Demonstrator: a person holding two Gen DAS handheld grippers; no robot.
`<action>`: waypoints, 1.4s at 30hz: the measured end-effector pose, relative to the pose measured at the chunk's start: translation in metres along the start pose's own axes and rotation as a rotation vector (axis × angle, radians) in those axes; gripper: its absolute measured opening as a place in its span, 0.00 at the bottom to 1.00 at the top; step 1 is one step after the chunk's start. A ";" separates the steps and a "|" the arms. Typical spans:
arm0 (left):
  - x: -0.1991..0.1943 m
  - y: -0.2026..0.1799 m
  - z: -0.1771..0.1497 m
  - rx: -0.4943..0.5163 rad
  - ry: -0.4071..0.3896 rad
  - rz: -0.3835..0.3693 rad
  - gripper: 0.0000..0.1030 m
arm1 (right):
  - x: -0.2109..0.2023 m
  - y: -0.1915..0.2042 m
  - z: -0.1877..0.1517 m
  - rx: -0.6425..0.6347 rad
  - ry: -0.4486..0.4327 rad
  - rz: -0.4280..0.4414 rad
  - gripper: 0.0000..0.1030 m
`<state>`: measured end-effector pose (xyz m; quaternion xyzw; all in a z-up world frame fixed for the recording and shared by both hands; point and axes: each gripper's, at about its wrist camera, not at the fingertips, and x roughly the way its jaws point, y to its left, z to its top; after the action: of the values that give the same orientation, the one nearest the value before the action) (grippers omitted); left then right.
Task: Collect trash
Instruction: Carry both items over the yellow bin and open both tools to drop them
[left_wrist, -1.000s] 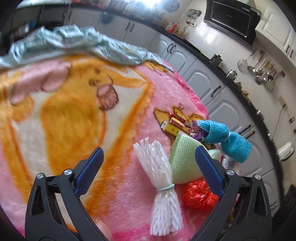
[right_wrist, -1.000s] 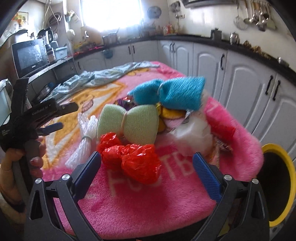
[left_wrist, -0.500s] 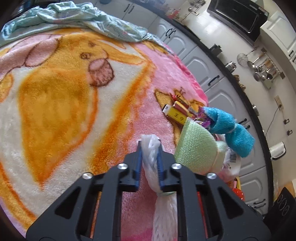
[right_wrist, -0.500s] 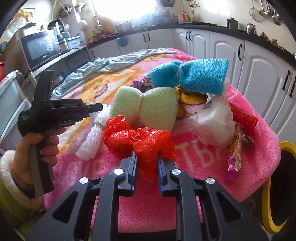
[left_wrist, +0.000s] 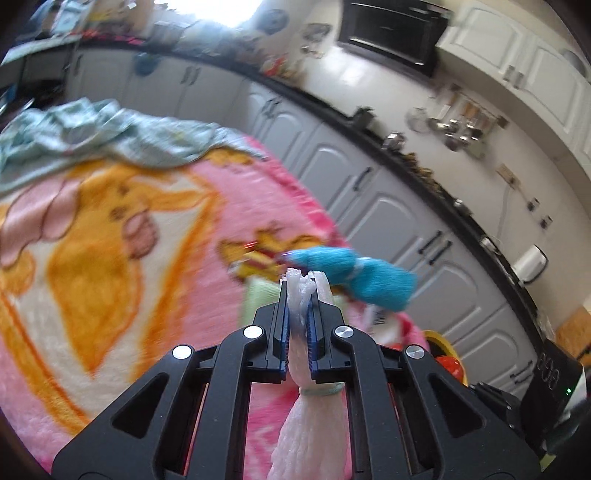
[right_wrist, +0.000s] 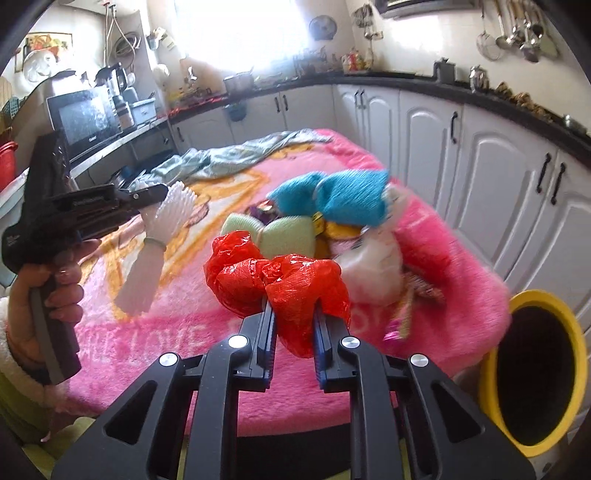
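Observation:
My left gripper (left_wrist: 297, 295) is shut on a white foam net bundle (left_wrist: 303, 424) tied with a green band, held up off the pink blanket (left_wrist: 229, 206). The bundle also shows in the right wrist view (right_wrist: 155, 240), hanging from the left gripper (right_wrist: 147, 195). My right gripper (right_wrist: 291, 317) is shut on a crumpled red plastic bag (right_wrist: 277, 280), lifted above the blanket (right_wrist: 184, 332). A blue bundle (right_wrist: 340, 195), a light green bundle (right_wrist: 280, 232), a white plastic bag (right_wrist: 373, 273) and several wrappers lie in a pile behind it.
A yellow-rimmed bin (right_wrist: 535, 373) stands off the blanket's right corner; it also shows in the left wrist view (left_wrist: 439, 343). A pale green cloth (left_wrist: 103, 136) lies at the far end. White kitchen cabinets (right_wrist: 498, 177) run along the right.
Both grippers, open around their items a second ago, have shut on them and lifted them off the blanket. The left one has swung towards the bin side.

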<state>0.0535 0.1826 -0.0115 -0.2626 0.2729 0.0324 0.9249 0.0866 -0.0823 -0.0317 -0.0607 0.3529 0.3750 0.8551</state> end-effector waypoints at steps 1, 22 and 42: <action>0.000 -0.013 0.003 0.024 -0.007 -0.016 0.04 | -0.005 -0.003 0.002 0.001 -0.010 -0.009 0.16; 0.060 -0.211 -0.006 0.277 0.021 -0.276 0.04 | -0.099 -0.099 -0.005 0.082 -0.168 -0.266 0.16; 0.156 -0.321 -0.060 0.344 0.133 -0.426 0.04 | -0.143 -0.221 -0.060 0.326 -0.140 -0.474 0.16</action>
<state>0.2218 -0.1367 0.0147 -0.1547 0.2734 -0.2268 0.9219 0.1372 -0.3475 -0.0195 0.0227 0.3246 0.1067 0.9395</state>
